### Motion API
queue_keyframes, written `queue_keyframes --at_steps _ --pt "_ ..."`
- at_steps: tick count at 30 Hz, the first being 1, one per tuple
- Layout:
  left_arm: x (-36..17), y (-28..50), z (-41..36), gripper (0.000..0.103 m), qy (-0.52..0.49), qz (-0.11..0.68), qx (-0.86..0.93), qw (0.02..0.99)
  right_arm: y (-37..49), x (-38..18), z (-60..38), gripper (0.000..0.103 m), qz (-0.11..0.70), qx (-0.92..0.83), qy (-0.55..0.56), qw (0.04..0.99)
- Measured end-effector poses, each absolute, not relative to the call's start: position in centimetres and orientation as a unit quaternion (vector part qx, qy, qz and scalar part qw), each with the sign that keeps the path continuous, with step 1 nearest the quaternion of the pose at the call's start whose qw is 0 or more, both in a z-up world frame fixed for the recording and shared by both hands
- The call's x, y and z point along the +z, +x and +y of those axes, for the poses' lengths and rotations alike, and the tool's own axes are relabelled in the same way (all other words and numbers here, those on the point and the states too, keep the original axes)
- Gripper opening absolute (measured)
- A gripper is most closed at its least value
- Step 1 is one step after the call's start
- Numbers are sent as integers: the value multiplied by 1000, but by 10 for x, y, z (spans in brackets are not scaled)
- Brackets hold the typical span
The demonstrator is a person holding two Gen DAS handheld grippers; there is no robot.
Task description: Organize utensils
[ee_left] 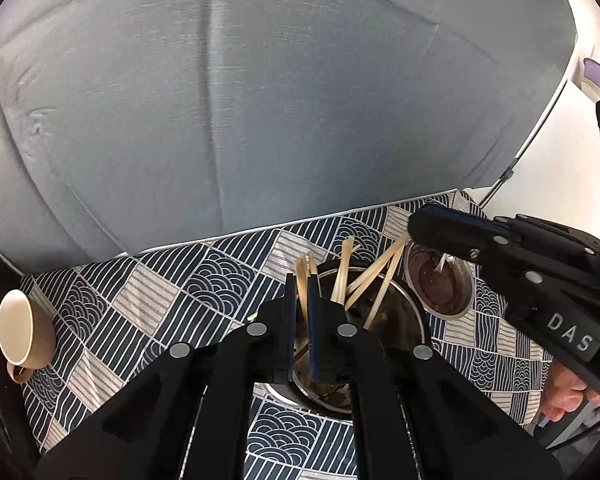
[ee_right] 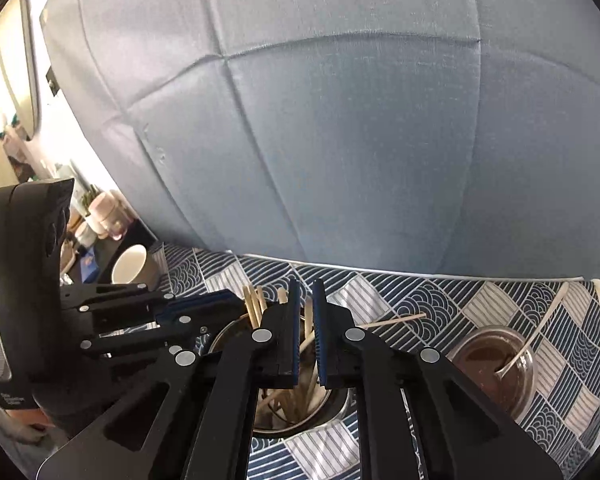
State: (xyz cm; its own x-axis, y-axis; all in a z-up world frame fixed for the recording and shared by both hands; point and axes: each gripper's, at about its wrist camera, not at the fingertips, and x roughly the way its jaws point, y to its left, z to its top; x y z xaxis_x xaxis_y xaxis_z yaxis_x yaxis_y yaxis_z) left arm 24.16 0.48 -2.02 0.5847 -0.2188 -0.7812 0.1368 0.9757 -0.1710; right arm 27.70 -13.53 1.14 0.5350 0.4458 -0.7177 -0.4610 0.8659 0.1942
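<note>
Standing bundled in the steel pot (ee_left: pixel 396 320), the wooden sticks (ee_left: pixel 342 276) lean against its rim at mixed angles, which we read as the collecting point for the utensils. Our left gripper (ee_left: pixel 302 280) is nearly closed and pinches a few sticks between its blue pads, just above the pot's near rim, probably to lower them in or square them up. The right gripper (ee_right: pixel 306 304) hovers directly over the same pot with a narrow gap between its jaws; one stick appears to stand in that gap, but we cannot tell whether the pads grip it. Both tools point forward and slightly down, the left one entering the right view from the left side, so the two meet over the pot. Right of the right gripper, a cup (ee_right: pixel 496 364) of brown liquid holds a spoon (ee_right: pixel 516 360), and one stick (ee_right: pixel 392 320) lies loose on the patterned cloth (ee_right: pixel 420 292), still to be gathered. Far left of the left gripper sits a beige mug (ee_left: pixel 20 330).
</note>
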Motion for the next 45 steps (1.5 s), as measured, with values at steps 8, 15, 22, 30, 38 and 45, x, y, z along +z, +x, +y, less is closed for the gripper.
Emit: queue_keyframes --at_steps 8,15,22,30,38,45 --pt "-17 229 12 40 -48 441 -78 893 270 20 -142 9 401 249 -7 881" --pt "-13 215 20 70 -38 439 -47 896 256 27 -148 36 393 238 -11 888" --pt "-19 195 37 89 -36 440 -7 897 235 35 -151 77 364 217 -31 905" --pt "-18 172 57 97 -29 429 40 902 220 37 -160 86 365 205 -28 908" --pt "-17 140 58 97 -55 426 83 899 199 16 -173 87 392 181 -24 902" --pt "-26 103 34 97 -48 437 77 895 167 -6 -196 89 423 161 -11 891"
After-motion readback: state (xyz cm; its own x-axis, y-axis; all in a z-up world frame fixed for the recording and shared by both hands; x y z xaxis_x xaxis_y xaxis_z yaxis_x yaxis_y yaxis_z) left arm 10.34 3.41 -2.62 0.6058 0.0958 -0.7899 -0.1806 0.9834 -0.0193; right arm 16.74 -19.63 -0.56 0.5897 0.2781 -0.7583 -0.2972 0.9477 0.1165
